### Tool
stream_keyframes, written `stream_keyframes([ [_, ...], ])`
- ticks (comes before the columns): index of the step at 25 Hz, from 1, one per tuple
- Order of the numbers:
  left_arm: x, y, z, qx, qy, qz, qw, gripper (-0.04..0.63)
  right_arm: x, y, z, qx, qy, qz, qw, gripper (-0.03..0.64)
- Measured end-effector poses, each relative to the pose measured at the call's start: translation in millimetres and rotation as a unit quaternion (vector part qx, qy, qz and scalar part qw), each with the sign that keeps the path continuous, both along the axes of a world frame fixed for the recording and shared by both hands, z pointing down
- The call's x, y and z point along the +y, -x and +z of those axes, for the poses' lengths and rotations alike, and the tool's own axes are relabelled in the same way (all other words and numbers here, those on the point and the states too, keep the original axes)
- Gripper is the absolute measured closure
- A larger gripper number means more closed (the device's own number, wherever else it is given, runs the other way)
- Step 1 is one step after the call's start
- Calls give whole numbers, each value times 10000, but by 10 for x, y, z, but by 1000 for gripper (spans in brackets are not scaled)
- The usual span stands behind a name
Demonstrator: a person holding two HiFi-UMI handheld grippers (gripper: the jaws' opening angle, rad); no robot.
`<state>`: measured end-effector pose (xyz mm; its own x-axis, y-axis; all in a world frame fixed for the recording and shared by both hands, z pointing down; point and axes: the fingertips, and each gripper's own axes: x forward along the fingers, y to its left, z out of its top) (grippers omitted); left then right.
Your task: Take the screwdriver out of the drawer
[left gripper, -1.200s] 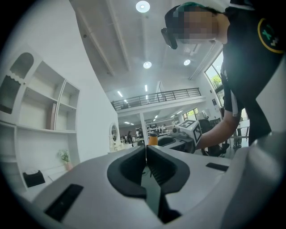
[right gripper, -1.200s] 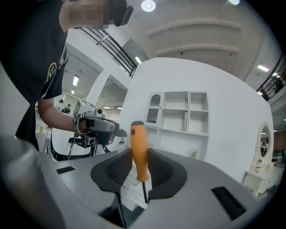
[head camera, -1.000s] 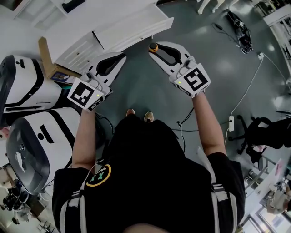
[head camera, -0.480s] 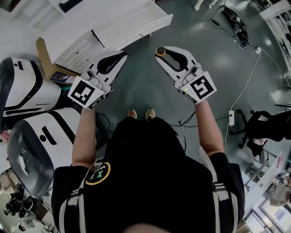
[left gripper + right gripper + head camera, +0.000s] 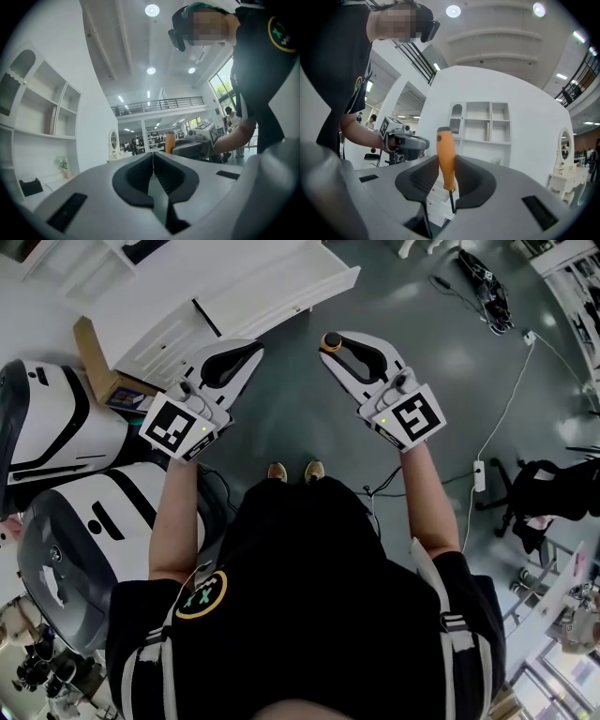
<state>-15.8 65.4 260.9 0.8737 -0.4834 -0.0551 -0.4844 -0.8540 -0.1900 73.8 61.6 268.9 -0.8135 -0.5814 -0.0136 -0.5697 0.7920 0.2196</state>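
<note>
A screwdriver with an orange handle stands upright between the pads of my right gripper, which is shut on it; its thin dark shaft points down. In the head view only the handle's orange end shows at the tip of the right gripper. My left gripper is held beside it, shut with nothing between its pads. Both point toward the white drawer unit, whose front sits ajar. Each gripper view shows the other gripper held out by a hand.
Grey floor lies under both grippers. Two large white and black pods stand at the left, with a cardboard box by the drawer unit. Cables and a power strip lie at the right, near a black chair.
Both grippers have drifted slightly away from the drawer unit, the right one a little to the right in the head view. The screwdriver stays clamped in the right gripper.
</note>
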Motion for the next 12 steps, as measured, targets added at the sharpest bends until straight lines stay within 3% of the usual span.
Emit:
stream_keyframes([
  [12, -17, 179, 1, 55, 6, -25, 10000, 574, -53, 139, 13, -1, -2, 44, 10000, 495],
])
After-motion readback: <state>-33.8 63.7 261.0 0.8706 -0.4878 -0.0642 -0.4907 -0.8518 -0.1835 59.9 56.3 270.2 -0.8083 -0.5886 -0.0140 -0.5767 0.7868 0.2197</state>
